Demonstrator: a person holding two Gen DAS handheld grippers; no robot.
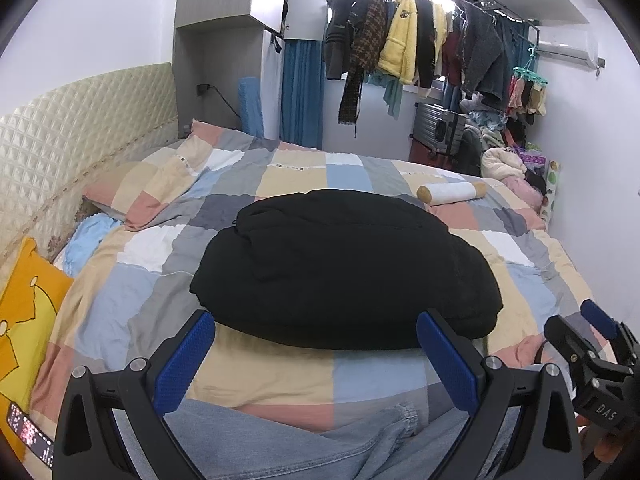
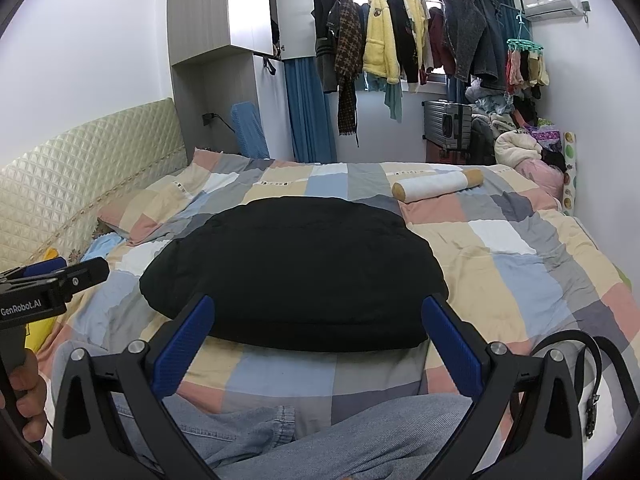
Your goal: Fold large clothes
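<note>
Lying folded into a thick, rounded bundle, a black garment is seen in the middle of a bed covered by a patchwork quilt of beige, blue, grey, pink and white squares. The left gripper is held just in front of the bundle's near edge with its blue-padded fingers spread wide apart and nothing between them. The right gripper is likewise held wide open and empty, its fingers framing the near edge of the same bundle without clamping it. In the right wrist view the left gripper is also seen from the side at the left edge, gripped by a hand. Light blue jeans lie across the quilt below both grippers, and a black belt is looped on the quilt at the right. A white rolled bolster with tan ends rests on the far side of the bed, well apart from the garment. A yellow cushion leans near the quilted headboard. Few containers are visible: a grey suitcase stands closed by the far wall, beside a heap of clothes, and its contents cannot be told. Coats and jackets hang from an overhead rack before the window.
</note>
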